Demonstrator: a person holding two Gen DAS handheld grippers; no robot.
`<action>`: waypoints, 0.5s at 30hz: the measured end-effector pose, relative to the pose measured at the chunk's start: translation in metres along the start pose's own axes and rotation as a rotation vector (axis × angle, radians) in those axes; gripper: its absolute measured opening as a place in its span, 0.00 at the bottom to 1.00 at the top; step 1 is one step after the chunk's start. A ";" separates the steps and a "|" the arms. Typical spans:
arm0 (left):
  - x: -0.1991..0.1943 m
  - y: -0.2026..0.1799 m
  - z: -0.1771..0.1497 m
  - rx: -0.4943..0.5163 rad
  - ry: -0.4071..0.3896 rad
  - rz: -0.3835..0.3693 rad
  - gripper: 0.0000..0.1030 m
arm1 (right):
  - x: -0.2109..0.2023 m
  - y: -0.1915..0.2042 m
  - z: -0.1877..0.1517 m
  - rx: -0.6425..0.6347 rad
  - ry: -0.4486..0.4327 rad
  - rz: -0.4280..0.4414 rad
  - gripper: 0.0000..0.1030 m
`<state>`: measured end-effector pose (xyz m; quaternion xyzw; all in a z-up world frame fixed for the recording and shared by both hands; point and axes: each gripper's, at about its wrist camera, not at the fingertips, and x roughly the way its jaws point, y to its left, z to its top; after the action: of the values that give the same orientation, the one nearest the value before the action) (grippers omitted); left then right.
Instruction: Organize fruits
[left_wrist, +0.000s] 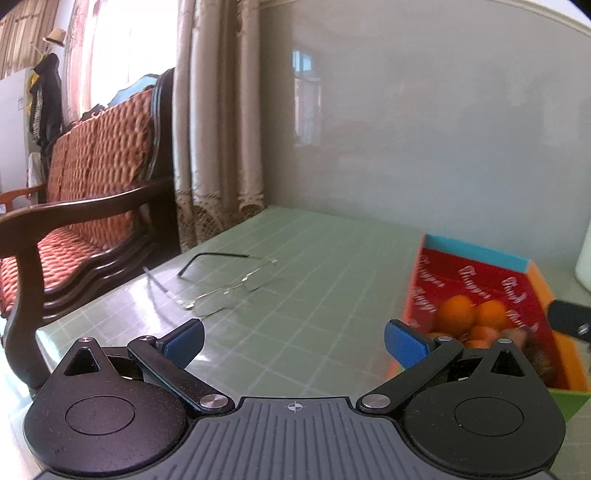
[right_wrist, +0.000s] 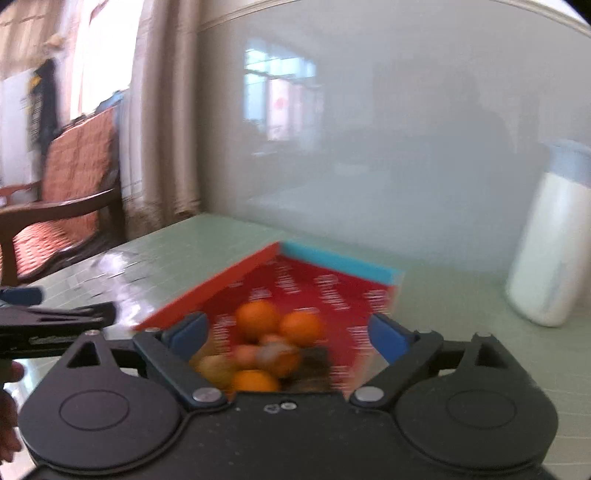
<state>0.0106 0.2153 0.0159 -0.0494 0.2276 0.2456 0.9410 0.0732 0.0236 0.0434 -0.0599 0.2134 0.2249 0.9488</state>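
An open cardboard box with red inner walls and a blue and orange rim stands on the green gridded table. Several oranges lie in it with a yellowish fruit and something brown, all blurred. My right gripper stands open just above the near end of the box, nothing between its blue pads. My left gripper is open and empty over bare table, left of the box and its oranges. One of the right gripper's fingers shows at the right edge.
Thin-framed glasses lie unfolded on the table ahead of the left gripper. A tall white bottle with a pale blue cap stands right of the box. A glossy wall closes the back. A cushioned wooden bench and curtains stand beyond the table's left edge.
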 end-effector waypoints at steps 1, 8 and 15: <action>-0.002 -0.005 0.001 -0.003 -0.004 -0.008 1.00 | -0.003 -0.012 0.001 0.026 -0.004 -0.023 0.97; -0.014 -0.052 0.004 0.075 -0.044 -0.082 1.00 | -0.026 -0.095 -0.004 0.247 0.030 -0.124 0.99; -0.030 -0.093 -0.003 0.159 -0.039 -0.133 1.00 | -0.053 -0.119 -0.015 0.190 0.034 -0.160 0.99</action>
<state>0.0311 0.1203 0.0248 0.0152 0.2242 0.1645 0.9604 0.0787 -0.1063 0.0547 0.0095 0.2441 0.1260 0.9615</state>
